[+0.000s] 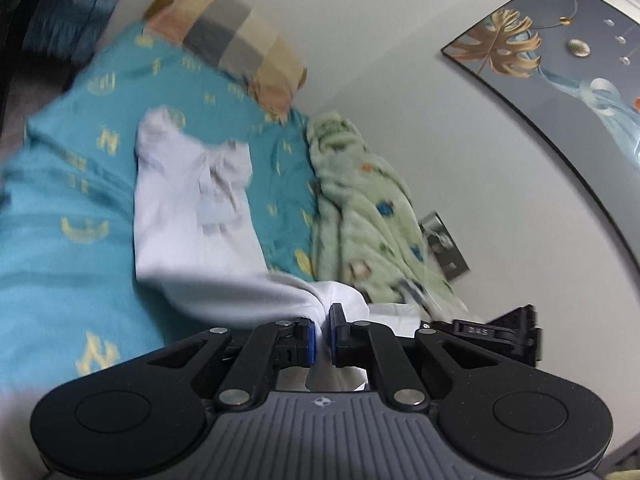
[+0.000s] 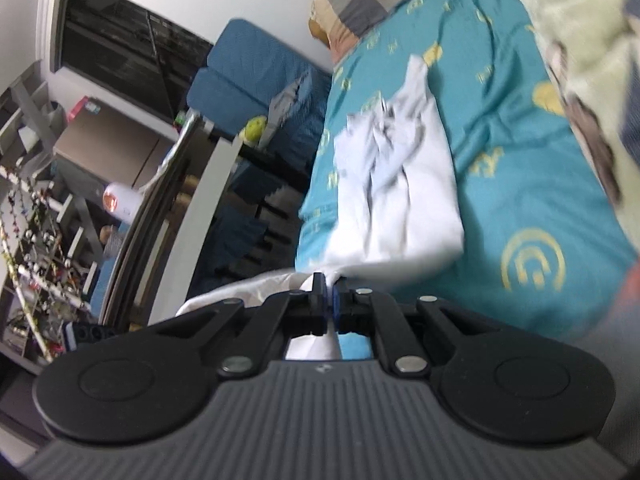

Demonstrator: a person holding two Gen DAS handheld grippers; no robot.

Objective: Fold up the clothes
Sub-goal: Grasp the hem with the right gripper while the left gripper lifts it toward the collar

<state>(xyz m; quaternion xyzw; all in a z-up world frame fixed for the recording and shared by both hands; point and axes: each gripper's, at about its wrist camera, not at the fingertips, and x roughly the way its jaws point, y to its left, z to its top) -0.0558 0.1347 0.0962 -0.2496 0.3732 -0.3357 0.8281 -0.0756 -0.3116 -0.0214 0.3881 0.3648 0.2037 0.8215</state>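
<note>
Bedroom setting: a bed covered by a teal cotton sheet with yellow printed motifs [image 1: 72,184] serves as the folding surface, with a checked grey-and-tan pillow [image 1: 236,48] at its head against a pale wall and a fluffy pale-green patterned blanket [image 1: 360,200] heaped along the wall side. A dark framed picture with a gold leaf [image 1: 560,64] hangs on that wall; the right wrist view shows a blue padded chair [image 2: 248,68], a dark window [image 2: 120,56] and cluttered shelving [image 2: 36,184] off the bed's open side. The thin white fabric garment [image 1: 192,216] lies lengthwise on the sheet, its far end rumpled, its near edge lifted. Left tool [image 1: 322,330]: blue-padded jaws pressed together on a pinch of the white cloth. Right tool [image 2: 327,300]: jaws likewise clamped on a bunched part of the near edge. Judgement: the cloth looks light, limp and unlikely to be damaged; it will sag between grips and crease easily, so holding at the two near corners or hem and keeping it taut should give a clean fold. The soft, wrinkled sheet may drag on it. Both views are motion-blurred; garment type cannot be told.
</note>
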